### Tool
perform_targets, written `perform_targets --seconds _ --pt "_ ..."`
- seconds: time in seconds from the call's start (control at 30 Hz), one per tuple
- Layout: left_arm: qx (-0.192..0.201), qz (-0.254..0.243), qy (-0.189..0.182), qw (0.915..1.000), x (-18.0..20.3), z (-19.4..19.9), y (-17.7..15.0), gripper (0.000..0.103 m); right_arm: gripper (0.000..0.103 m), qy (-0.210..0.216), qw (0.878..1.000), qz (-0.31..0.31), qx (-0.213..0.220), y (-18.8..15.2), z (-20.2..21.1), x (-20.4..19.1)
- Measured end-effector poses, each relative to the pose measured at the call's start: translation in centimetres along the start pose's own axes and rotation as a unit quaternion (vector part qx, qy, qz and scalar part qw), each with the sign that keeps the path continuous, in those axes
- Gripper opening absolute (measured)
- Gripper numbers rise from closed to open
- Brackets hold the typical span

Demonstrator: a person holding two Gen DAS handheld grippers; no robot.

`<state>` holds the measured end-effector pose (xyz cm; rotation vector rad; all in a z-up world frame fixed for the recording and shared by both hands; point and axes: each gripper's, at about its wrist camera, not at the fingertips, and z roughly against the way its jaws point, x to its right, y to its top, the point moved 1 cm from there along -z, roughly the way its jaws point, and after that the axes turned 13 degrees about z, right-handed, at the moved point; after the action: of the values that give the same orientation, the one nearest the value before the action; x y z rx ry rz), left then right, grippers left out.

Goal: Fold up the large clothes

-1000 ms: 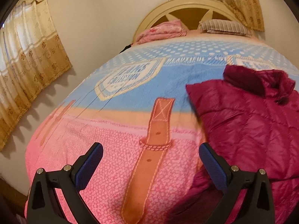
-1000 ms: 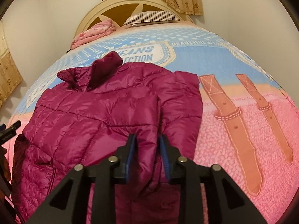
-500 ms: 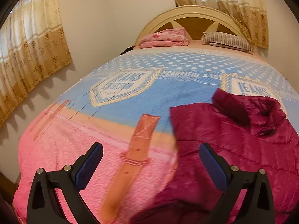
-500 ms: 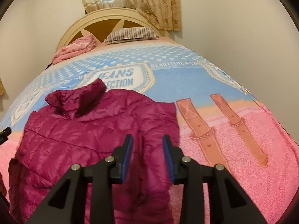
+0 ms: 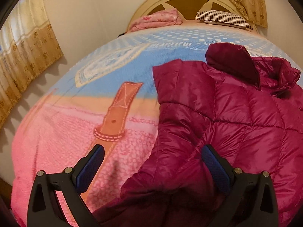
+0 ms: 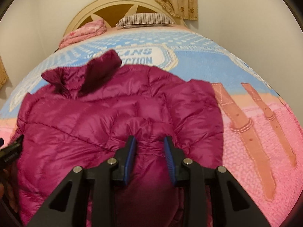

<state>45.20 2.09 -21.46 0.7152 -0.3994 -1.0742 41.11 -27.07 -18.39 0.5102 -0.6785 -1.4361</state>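
Under the frame edge the jacket (image 6: 117,117) hem vanishes; right claw (image 6: 149,151) pinches it, left claw (image 5: 151,162) gapes empty.

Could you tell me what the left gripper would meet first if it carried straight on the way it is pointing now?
Most likely the magenta puffer jacket: its left edge lies between the open fingers of the left gripper, over the pink blanket. Depth is hard to judge.

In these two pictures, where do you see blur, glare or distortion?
Left wrist view: fisheye bulges the pink-and-blue printed blanket, its blue badge print smeared; shiny magenta quilted jacket shows soft glare. Right wrist view: jacket's raised collar is motion-blurred; corners are vignetted black.
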Motion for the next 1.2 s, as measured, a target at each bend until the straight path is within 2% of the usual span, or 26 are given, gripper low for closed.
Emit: perform_targets --seconds 0.2,0.37,0.53,1.07,1.17,1.2 --pt "-0.03 0.005 -0.012 0.9995 0.0 -1.4 -0.4 0.102 0.035 -0.003 1.0 0.004 -0.008 -0.4 -1.0 -0.2" --pt "-0.036 0.01 -0.015 0.9992 -0.1 -1.7 -0.5 0.102 0.035 -0.009 1.0 0.008 -0.012 -0.5 -1.3 -0.3" --pt "-0.036 0.011 -0.014 0.9992 -0.1 -1.7 -0.5 0.102 0.035 -0.029 0.999 0.028 -0.019 -0.2 -1.6 -1.2" --pt "-0.032 0.007 -0.009 0.9994 -0.2 -1.4 -0.6 0.102 0.035 -0.03 0.999 0.03 -0.02 -0.3 -1.6 -1.2" --pt "-0.035 0.0 0.008 0.9994 -0.5 -0.1 0.1 0.102 0.039 -0.011 0.999 0.029 -0.018 0.1 -0.9 -0.8" --pt "-0.021 0.005 0.0 0.9998 -0.9 1.2 0.8 0.102 0.045 0.002 1.0 0.023 -0.013 0.3 -0.2 -0.3"
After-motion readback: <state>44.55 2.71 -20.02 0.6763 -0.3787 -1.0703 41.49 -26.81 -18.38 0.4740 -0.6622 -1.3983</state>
